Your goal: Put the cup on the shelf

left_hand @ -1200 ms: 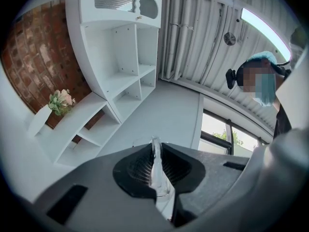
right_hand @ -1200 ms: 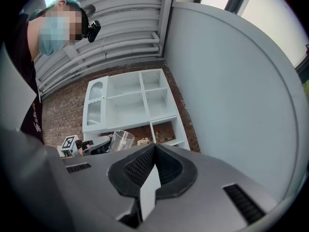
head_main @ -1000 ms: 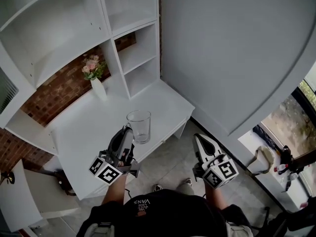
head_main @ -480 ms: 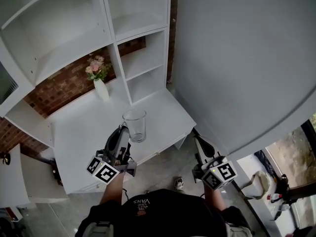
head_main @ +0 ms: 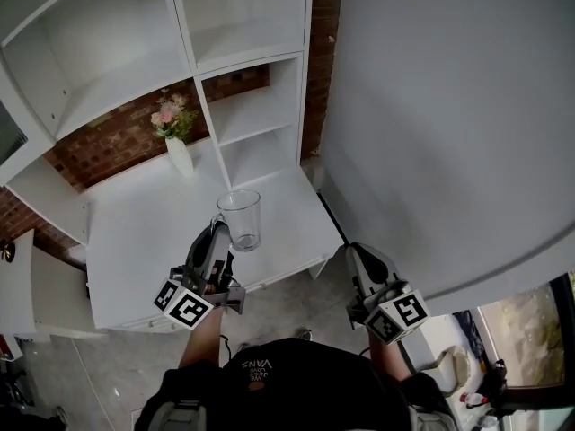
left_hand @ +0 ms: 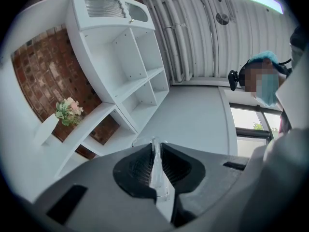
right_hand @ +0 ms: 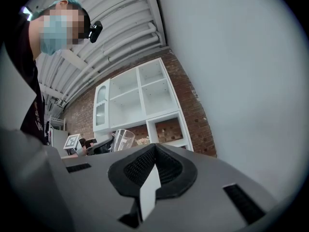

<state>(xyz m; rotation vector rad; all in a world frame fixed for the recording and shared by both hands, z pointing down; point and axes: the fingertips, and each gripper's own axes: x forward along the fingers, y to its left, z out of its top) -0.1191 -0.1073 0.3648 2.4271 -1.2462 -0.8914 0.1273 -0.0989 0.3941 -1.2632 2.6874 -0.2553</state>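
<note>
The left gripper (head_main: 219,232) has its jaws clenched on the cup (head_main: 240,220). In the left gripper view the glass wall stands as a thin strip pinched between the two black pads. The cup sits just ahead of these jaws, roughly upright with its mouth up. From the head view it lies over the right front part of the desk (head_main: 144,241), but whether it touches the top cannot be told. The desk's front edge runs under the gripper's body, behind the jaws.

Ahead of the jaws rises the shelf (head_main: 202,106). Its narrow right-hand column of open compartments lies straight ahead of the cup, the lowest one opening at desk level. A wider open bay lies ahead and to the left. The vase (head_main: 178,155) of flowers stands ahead-left of the jaws, on the desk by the column's upright and well apart from the cup. To the right of the jaws the desk ends at a corner close to a grey wall (head_main: 449,106).

The right gripper (head_main: 350,254) hangs off the desk's front corner, beside the wall. Its jaws are pressed together with nothing between them.
</note>
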